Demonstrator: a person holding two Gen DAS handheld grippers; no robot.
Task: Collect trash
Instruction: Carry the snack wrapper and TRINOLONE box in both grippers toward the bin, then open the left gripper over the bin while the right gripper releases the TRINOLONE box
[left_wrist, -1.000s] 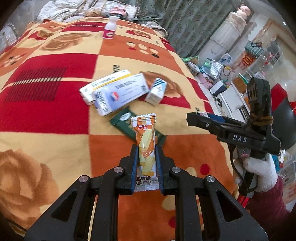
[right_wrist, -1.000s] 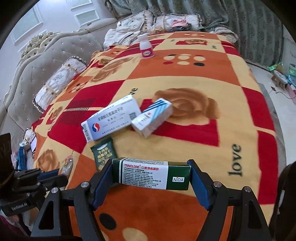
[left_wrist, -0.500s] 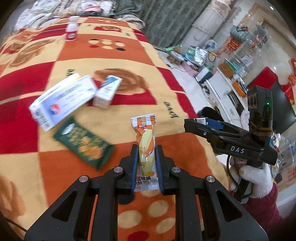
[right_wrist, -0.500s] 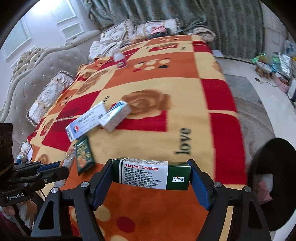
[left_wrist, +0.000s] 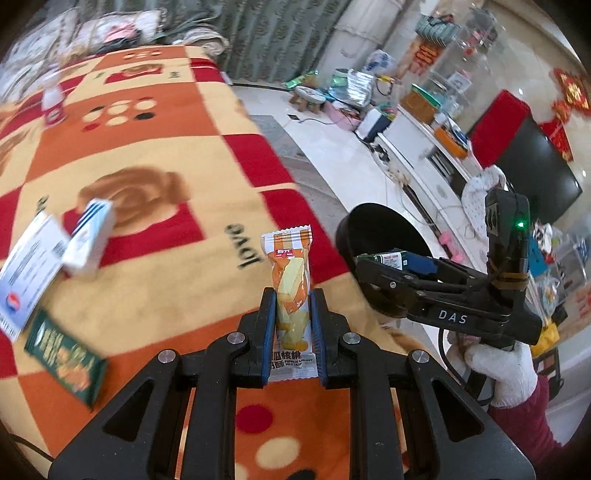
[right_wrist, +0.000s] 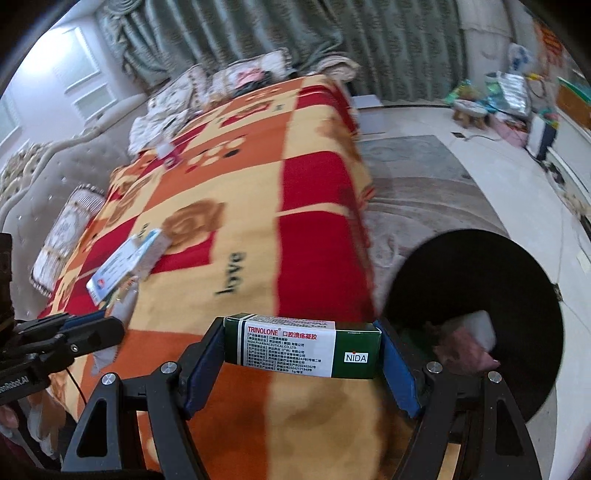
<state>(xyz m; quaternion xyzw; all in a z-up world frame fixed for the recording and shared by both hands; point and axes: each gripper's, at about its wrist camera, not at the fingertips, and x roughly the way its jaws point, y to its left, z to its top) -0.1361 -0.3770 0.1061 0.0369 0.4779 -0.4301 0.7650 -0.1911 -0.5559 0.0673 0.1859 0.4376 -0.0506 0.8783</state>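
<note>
— Wrappers first: where are they sitting?

— My left tool (left_wrist: 291, 306) is pinching the orange snack packet (left_wrist: 290, 280) upright above the bed (left_wrist: 155, 155). My right tool (right_wrist: 303, 349) is clamping the green medicine box (right_wrist: 303, 345) crosswise, beside the black bin (right_wrist: 480, 280).

— What is each view adding?

— Only the right view is showing trash lying inside the bin; the left is showing my gloved hand (left_wrist: 495, 365).
</note>
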